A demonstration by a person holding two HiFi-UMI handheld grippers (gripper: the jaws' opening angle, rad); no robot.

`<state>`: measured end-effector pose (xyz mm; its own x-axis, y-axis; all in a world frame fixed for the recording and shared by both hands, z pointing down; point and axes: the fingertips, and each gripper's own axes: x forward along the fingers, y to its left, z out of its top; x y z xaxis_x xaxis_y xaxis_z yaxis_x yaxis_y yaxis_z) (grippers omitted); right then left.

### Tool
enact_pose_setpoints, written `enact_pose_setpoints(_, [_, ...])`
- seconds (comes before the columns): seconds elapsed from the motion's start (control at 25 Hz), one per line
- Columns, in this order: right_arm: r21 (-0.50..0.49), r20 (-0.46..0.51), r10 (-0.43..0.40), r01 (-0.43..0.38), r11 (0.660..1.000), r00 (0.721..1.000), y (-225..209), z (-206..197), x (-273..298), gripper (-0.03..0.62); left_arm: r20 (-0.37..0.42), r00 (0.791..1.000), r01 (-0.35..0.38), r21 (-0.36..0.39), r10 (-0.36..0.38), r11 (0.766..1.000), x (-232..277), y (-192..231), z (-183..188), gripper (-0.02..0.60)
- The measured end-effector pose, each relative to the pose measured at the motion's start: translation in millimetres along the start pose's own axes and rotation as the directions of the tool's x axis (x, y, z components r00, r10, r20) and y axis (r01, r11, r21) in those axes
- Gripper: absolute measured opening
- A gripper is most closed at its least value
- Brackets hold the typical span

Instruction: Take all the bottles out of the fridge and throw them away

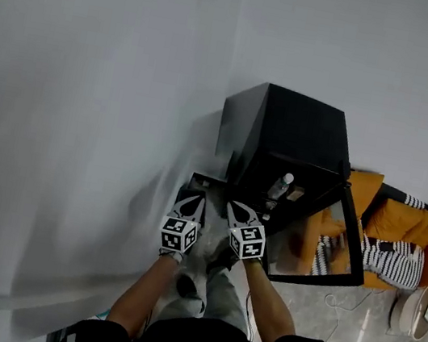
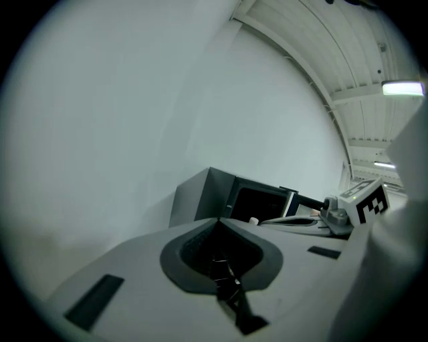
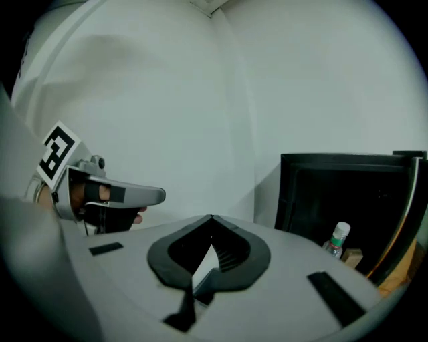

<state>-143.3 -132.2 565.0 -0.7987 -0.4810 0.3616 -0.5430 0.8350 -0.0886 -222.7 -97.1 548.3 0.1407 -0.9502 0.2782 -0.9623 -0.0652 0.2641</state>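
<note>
A black mini fridge (image 1: 287, 130) stands against the white wall, its glass door (image 1: 323, 247) swung open to the right. One clear bottle with a white cap (image 1: 280, 186) stands upright inside. In the right gripper view the bottle (image 3: 336, 241) sits low in the dark fridge (image 3: 348, 194). My left gripper (image 1: 191, 197) and right gripper (image 1: 238, 209) hover side by side just in front of the fridge, both shut and holding nothing. The left gripper view shows its closed jaws (image 2: 217, 222) pointing at the fridge (image 2: 200, 197). The right gripper's closed tips (image 3: 211, 218) are left of the bottle.
A small brown box (image 3: 352, 258) lies beside the bottle. An orange seat (image 1: 413, 230) with a striped cushion (image 1: 391, 259) stands right of the door. A round white object (image 1: 417, 311) and a cable (image 1: 347, 300) lie on the floor at the right.
</note>
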Motion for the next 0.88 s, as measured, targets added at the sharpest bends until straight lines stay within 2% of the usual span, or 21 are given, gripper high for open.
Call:
enact_pose_setpoints(0.16, [-0.006,0.029,-0.035,0.035,0.999,0.999,-18.6,16.2,-32.6,0.008,0.007,0.999,0.032,0.043,-0.032,0.999,1.0,-27.3,20.2,0.006])
enact_pose_setpoints(0.4, [0.001,0.053,-0.072,0.072,0.997,0.996,-54.3,26.4,-76.2,0.008,-0.004,0.998,0.067,0.080,-0.067,0.995,10.9,-74.8,27.7,0.006])
enact_pose_setpoints(0.72, [-0.013,0.048,-0.081,0.082,0.997,0.996,-122.1,33.9,-135.9,0.008,-0.019,0.995,0.096,0.110,-0.095,0.989,59.0,-154.4,40.4,0.006])
enact_pose_setpoints(0.88, [0.002,0.051,-0.118,0.118,0.993,0.992,-166.2,31.7,-168.6,0.008,-0.027,0.992,0.125,0.125,-0.122,0.984,86.8,-193.7,40.2,0.006])
